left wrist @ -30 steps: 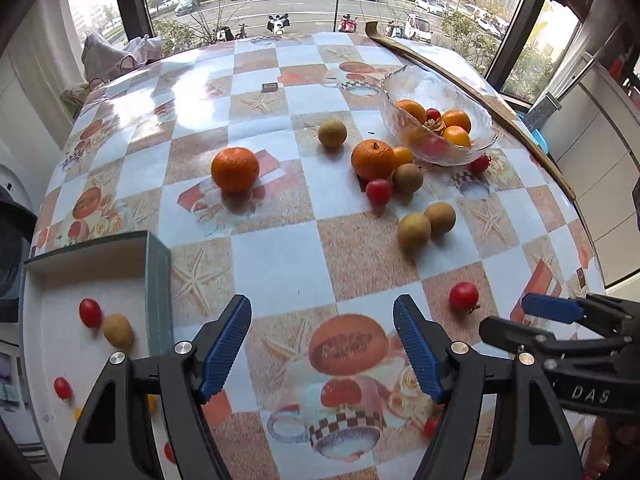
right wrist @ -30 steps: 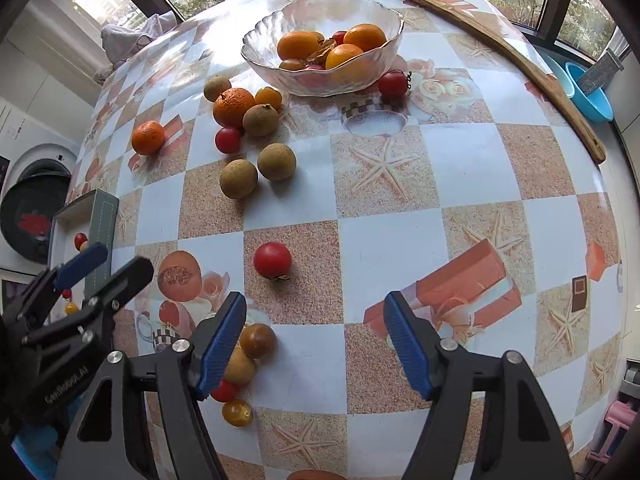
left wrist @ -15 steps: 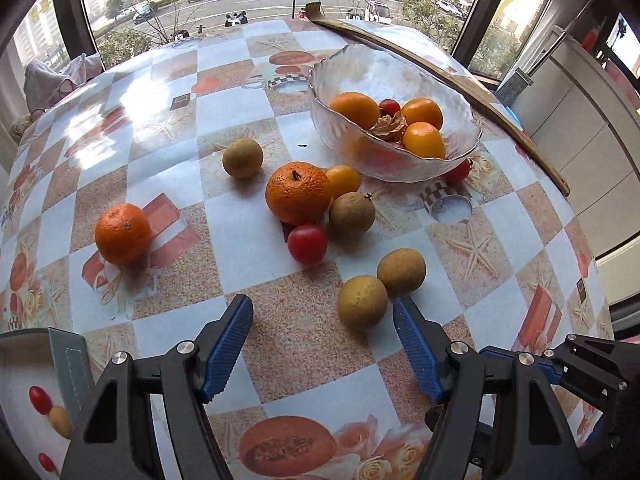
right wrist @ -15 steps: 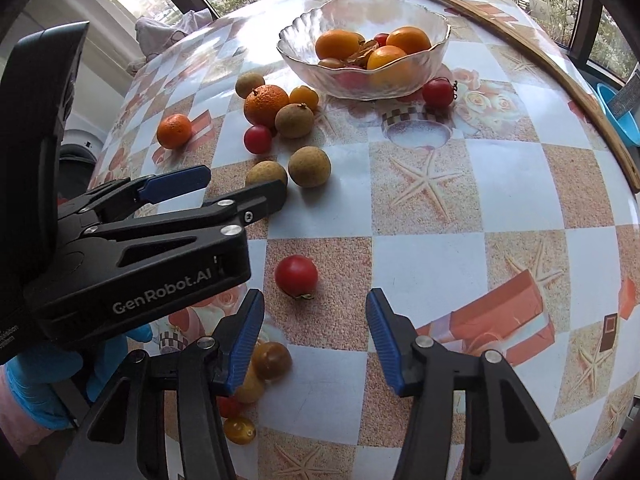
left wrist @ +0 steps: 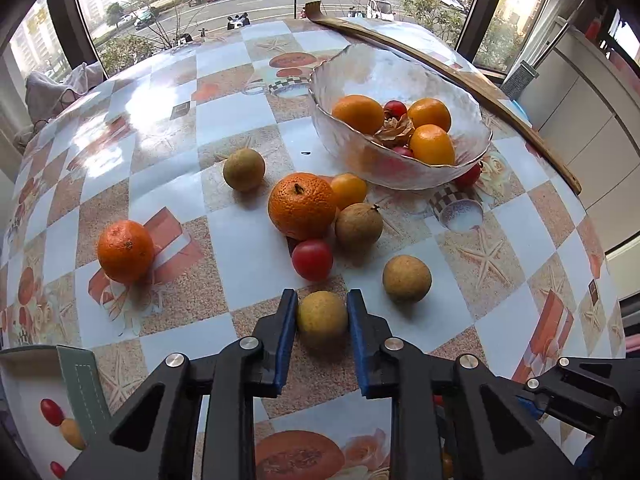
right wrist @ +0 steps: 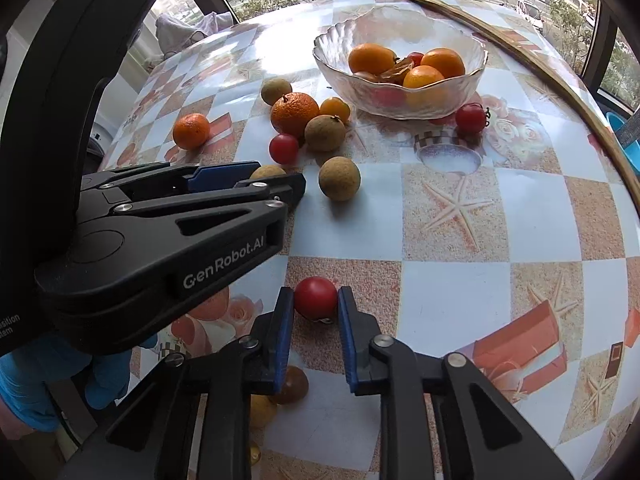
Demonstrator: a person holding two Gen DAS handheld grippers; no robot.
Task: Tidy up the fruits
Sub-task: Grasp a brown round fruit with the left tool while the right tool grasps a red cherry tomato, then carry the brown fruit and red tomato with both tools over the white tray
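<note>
1. My left claw (left wrist: 322,316) is pinching a round yellow-brown longan-like fruit (left wrist: 322,317); both blue pads touch its sides, and the fruit sits on the desk with the checked starfish-print oilcloth (left wrist: 248,248).
2. My right claw (right wrist: 315,307) is pinching a small red cherry tomato (right wrist: 315,297) that rests on a speckled tan square of the cloth; whether the pads press hard or only touch it I cannot tell.
3. In the right wrist view my left claw enters from the left, its tip just beside a second round brown longan-like fruit (right wrist: 339,179).
4. Beyond the left claw lie a red cherry tomato (left wrist: 312,259), a large dimpled orange mandarin (left wrist: 302,205), a stemmed brown longan-like fruit (left wrist: 359,225) and a small yellow-orange tomato (left wrist: 349,191), clustered and touching or nearly so.
5. A smaller orange mandarin (left wrist: 125,251) lies well apart on the left; a greenish-brown round fruit (left wrist: 244,169) lies behind the cluster.
6. A clear ribbed glass bowl (left wrist: 352,76) holds smooth orange fruits, red tomatoes and a dry brown husk. A stemmed red tomato (right wrist: 471,118) lies just beside its base.
7. A white tray with a grey-green rim (left wrist: 76,376), at the lower left of the left wrist view, contains small red and yellow fruits.
8. A long curved wooden stick (left wrist: 460,76) lies along the far right of the desk.
</note>
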